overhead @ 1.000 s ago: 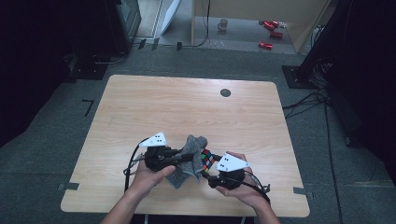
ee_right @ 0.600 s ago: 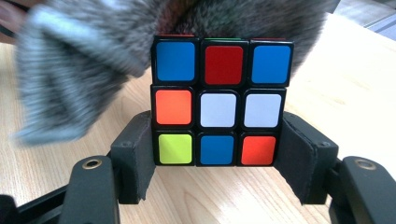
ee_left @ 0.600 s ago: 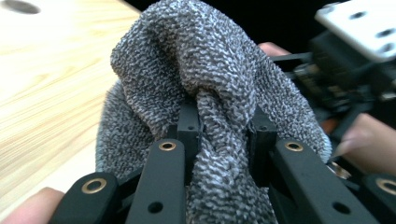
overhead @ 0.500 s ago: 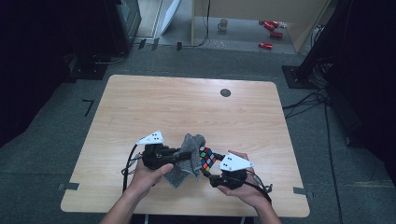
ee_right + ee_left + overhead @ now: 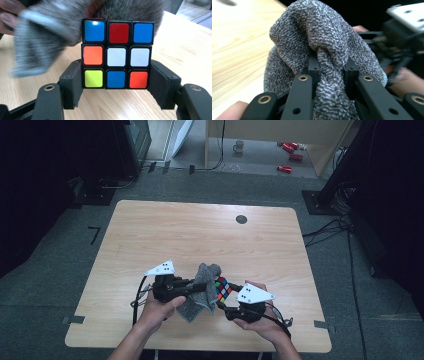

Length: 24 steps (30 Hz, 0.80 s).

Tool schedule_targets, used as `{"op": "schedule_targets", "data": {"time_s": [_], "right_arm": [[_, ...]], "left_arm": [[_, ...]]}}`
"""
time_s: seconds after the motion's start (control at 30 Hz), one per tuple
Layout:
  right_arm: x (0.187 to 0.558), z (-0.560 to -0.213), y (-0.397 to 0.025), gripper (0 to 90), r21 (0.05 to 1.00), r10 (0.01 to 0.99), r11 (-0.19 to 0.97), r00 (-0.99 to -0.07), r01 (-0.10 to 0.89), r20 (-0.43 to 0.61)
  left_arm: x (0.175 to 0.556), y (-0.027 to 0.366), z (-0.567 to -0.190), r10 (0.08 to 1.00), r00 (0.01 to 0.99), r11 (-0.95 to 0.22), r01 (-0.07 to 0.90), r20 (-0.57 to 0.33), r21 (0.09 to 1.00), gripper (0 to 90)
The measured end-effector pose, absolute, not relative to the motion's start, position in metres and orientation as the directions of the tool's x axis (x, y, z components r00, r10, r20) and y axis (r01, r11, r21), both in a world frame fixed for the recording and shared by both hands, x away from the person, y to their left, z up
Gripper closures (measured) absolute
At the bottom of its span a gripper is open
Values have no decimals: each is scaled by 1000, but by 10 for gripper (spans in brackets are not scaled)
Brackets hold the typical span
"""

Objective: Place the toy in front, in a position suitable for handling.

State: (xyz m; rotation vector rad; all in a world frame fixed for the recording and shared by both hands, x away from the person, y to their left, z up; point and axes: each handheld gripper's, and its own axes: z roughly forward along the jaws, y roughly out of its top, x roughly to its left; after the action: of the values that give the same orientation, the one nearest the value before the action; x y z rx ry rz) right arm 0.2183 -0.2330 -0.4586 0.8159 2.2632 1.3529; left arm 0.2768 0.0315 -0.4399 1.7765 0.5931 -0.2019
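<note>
A grey knitted cloth hangs bunched over the front middle of the wooden table. My left gripper is shut on a fold of the cloth. Just to its right, a scrambled puzzle cube is held off the table with my right gripper shut on its two sides. In the right gripper view the cube shows blue, red, orange, white and yellow squares. The cloth touches the cube's upper left and top. A hand holds each gripper from the near edge.
A small dark round hole sits in the tabletop at the far right. Cables and red cans lie on the floor beyond the table. A cable trails from each gripper toward the near edge.
The cloth in my left gripper has shifted slightly right and up against the cube. The right gripper and cube have stayed nearly in place.
</note>
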Motion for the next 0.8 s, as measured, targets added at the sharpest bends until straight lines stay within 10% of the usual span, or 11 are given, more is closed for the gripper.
{"op": "schedule_targets", "data": {"time_s": [0.37,0.8], "right_arm": [[223,-447,-255,347,920,708,257,-706,296,29],[221,-432,-261,347,942,705,54,-681,331,199]], "left_arm": [[288,39,-455,445,814,-241,509,-372,826,761],[264,4,-468,312,918,-323,345,-245,881,758]]}}
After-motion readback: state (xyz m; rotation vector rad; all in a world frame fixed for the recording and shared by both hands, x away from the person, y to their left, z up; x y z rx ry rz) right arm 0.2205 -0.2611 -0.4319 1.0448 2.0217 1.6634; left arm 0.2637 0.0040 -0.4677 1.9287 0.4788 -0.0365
